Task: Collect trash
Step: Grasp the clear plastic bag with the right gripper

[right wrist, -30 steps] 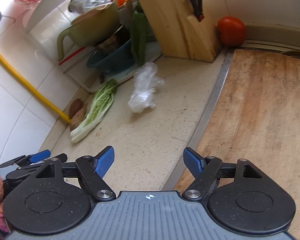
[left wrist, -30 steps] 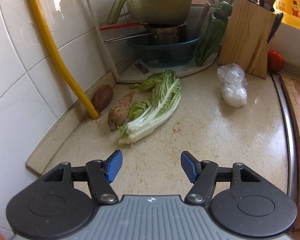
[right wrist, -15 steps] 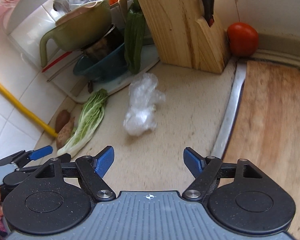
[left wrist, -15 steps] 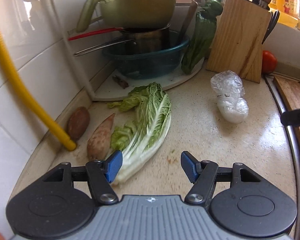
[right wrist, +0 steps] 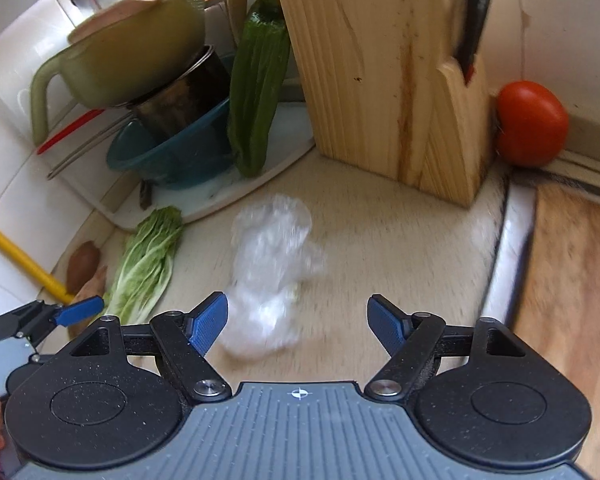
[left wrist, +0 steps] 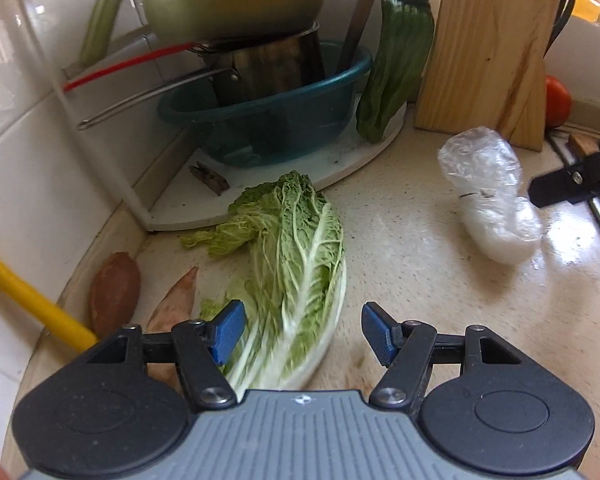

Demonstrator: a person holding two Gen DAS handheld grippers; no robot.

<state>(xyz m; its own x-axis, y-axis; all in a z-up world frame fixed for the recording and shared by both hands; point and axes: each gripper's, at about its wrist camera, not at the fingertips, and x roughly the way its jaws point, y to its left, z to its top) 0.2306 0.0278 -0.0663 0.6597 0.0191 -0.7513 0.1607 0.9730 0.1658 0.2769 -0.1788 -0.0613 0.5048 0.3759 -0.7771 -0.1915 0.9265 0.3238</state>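
The desk (left wrist: pixel 440 280) carries a knife block (right wrist: pixel 380 72) at the back. In front of it lies the cabbage leaf (left wrist: pixel 300 264), its long axis running straight away from my left hand-held gripper (left wrist: pixel 303 333), stalk end already between the released jaws. My right hand-held gripper (right wrist: pixel 298 324), also spread wide and holding nothing, faces the crumpled plastic bag (right wrist: pixel 272 272), just ahead and slightly left of centre. Each hand is nearest its own piece.
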